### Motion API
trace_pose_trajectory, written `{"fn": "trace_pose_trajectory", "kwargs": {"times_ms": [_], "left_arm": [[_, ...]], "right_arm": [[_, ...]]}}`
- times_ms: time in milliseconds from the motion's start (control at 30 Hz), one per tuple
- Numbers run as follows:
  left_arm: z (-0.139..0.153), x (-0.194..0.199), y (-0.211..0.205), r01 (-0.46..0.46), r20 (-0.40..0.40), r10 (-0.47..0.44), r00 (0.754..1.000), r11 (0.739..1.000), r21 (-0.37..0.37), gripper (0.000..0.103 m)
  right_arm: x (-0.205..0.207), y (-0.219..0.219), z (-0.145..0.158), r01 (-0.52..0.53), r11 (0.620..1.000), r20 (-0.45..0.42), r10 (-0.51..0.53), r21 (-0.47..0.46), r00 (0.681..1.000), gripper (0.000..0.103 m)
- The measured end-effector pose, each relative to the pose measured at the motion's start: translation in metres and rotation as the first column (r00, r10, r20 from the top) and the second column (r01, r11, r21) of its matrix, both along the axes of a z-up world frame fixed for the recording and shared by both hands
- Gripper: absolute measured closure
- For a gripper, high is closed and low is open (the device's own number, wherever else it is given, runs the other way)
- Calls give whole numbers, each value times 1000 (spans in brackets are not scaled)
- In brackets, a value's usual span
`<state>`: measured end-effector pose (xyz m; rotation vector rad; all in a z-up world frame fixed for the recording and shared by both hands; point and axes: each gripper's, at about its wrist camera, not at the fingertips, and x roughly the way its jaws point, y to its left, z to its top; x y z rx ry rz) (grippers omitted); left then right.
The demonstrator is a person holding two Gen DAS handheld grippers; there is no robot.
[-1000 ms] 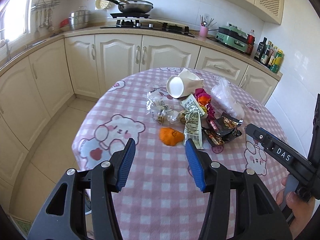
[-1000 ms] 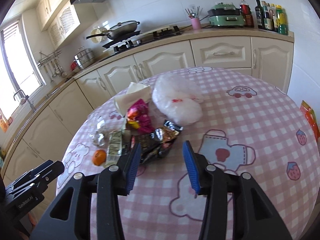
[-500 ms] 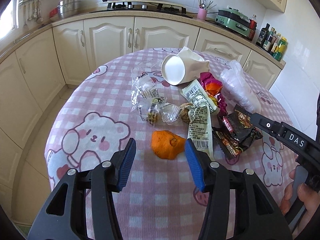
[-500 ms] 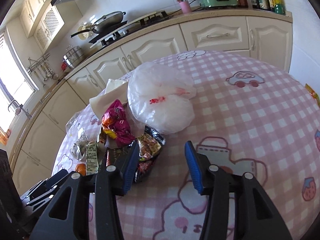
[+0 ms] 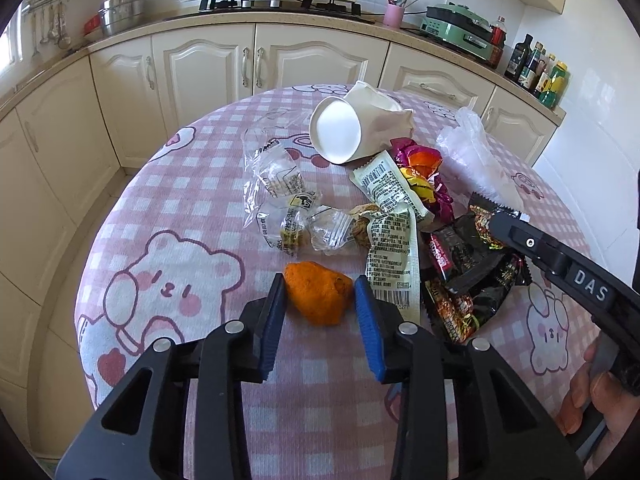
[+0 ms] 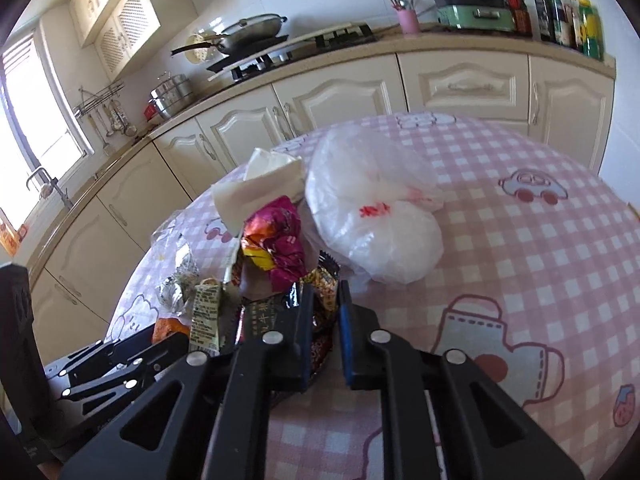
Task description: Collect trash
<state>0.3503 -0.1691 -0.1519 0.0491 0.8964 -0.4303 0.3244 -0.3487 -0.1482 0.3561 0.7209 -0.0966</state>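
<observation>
A heap of trash lies on the pink checked round table (image 5: 180, 208). An orange peel (image 5: 318, 298) sits between the fingers of my left gripper (image 5: 319, 290), which has closed in to touch both its sides. My right gripper (image 6: 324, 300) is nearly shut on the edge of a dark snack wrapper (image 6: 320, 294), which also shows in the left wrist view (image 5: 476, 264). Beyond lie a tipped white paper cup (image 5: 344, 128), clear wrappers (image 5: 280, 184), a white printed wrapper (image 5: 390, 192), a magenta wrapper (image 6: 276, 240) and a crumpled clear plastic bag (image 6: 372, 216).
Cream kitchen cabinets (image 5: 208, 64) and a counter with a stove (image 5: 276, 0), a pan, a pot and bottles (image 5: 540, 72) curve behind the table. The table edge drops off at the left. The right gripper's body (image 5: 568, 276) crosses the left wrist view at right.
Both grippers moved forward and down to the trash and closed: the left around the orange peel, the right onto the dark snack wrapper.
</observation>
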Motion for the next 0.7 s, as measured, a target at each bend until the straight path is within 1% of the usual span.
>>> {"fn": "trace_pose_trajectory", "kwargs": {"times_ms": [133,200,433,633,700], "left_arm": [[0,1,4,-5,-2,5,1000,1000,-26,73],[1,-1,9,-3,0,3,1000,998,-59,77],[7,-14,26,-16,14,17,1000,995,-101,78],[28,-31,45,-31,60,39,997,990,-136,78],[34,-36,50,-34,71,45,996,989,-146,78]], "right_arm": [[-11,7,10,-8,1000,34,9,-19,999,96],[-15,10,16,-14,1000,48,15,-24,999,96],[-33,25,40,-25,998,108,32,-63,994,97],[-46,40,60,-20,995,156,35,-100,987,97],[-48,45,65,-18,993,159,37,-116,987,97]]}}
